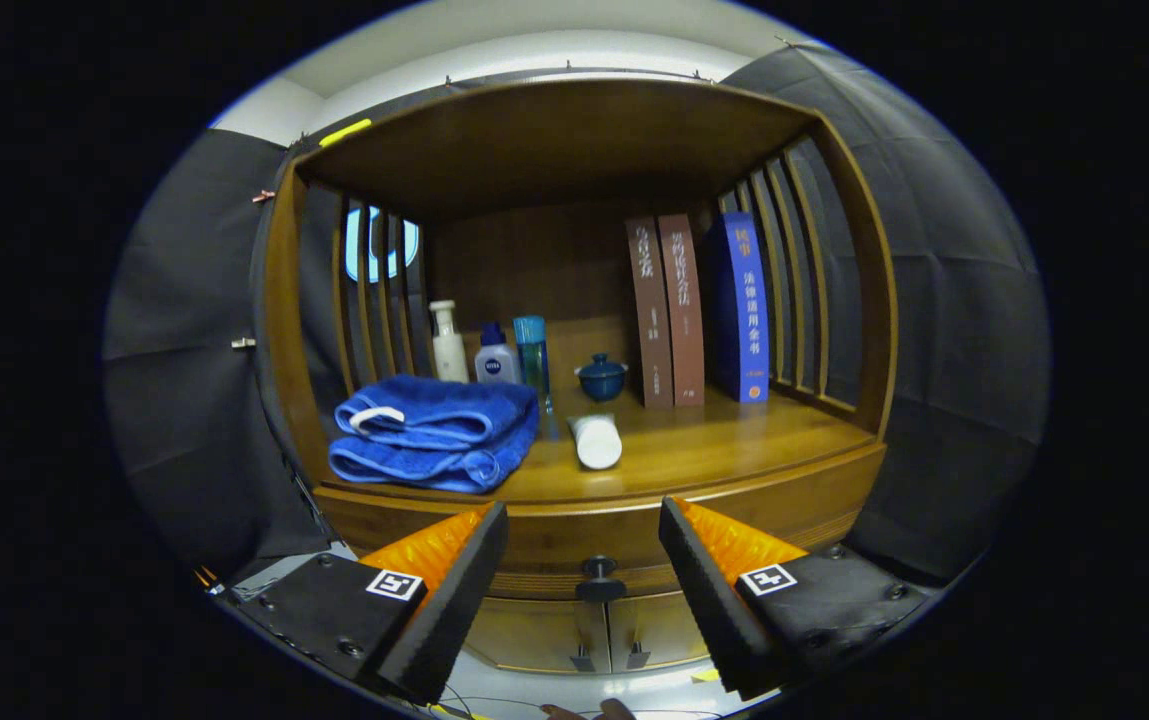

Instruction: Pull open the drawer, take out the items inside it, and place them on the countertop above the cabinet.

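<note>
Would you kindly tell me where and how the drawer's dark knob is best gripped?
Grip the knob on its round head, coming straight from the front. It juts out from the drawer front on a short stem, between the open fingers of the hand-held gripper.

Books: two brown books (666, 310) and a blue book (742, 305) stand upright side by side at the back right, beside the slatted side wall (794, 270)
Bottles: a white pump bottle (449, 342), a squat blue-capped bottle (496, 358) and a tall teal bottle (532, 352) stand in a row at the back left
Lidded cup: a small dark blue lidded cup (601, 377) sits between the bottles and the books
Cupboard doors: two doors (574, 632) at the bottom, shut
</note>
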### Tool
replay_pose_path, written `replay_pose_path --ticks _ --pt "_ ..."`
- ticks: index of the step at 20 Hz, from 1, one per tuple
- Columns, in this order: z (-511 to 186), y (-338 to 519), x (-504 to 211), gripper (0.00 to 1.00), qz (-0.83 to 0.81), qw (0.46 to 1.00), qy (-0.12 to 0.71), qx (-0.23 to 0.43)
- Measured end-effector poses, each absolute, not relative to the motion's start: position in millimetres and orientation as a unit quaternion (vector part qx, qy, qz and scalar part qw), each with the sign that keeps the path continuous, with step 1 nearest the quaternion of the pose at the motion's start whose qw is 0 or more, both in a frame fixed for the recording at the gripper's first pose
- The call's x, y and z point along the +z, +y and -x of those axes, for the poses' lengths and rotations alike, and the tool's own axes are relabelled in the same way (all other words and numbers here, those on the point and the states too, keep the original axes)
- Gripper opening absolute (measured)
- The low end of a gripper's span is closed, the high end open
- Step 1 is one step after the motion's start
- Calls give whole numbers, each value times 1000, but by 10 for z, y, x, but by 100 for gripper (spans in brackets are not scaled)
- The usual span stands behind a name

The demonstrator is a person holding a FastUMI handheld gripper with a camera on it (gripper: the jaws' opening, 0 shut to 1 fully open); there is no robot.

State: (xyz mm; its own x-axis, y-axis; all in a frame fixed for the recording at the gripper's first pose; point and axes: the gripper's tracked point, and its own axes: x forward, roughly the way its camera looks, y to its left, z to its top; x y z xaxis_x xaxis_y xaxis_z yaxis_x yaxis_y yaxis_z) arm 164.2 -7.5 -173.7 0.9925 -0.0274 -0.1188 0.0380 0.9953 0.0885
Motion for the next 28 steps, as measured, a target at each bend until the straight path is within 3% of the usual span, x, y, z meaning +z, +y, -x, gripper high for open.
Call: replay_pose_path --ticks 11,28 --pt "-690 15 -452 99 -35 999 -4 1" --pt "-274 56 -212 99 -18 1000 -16 12"
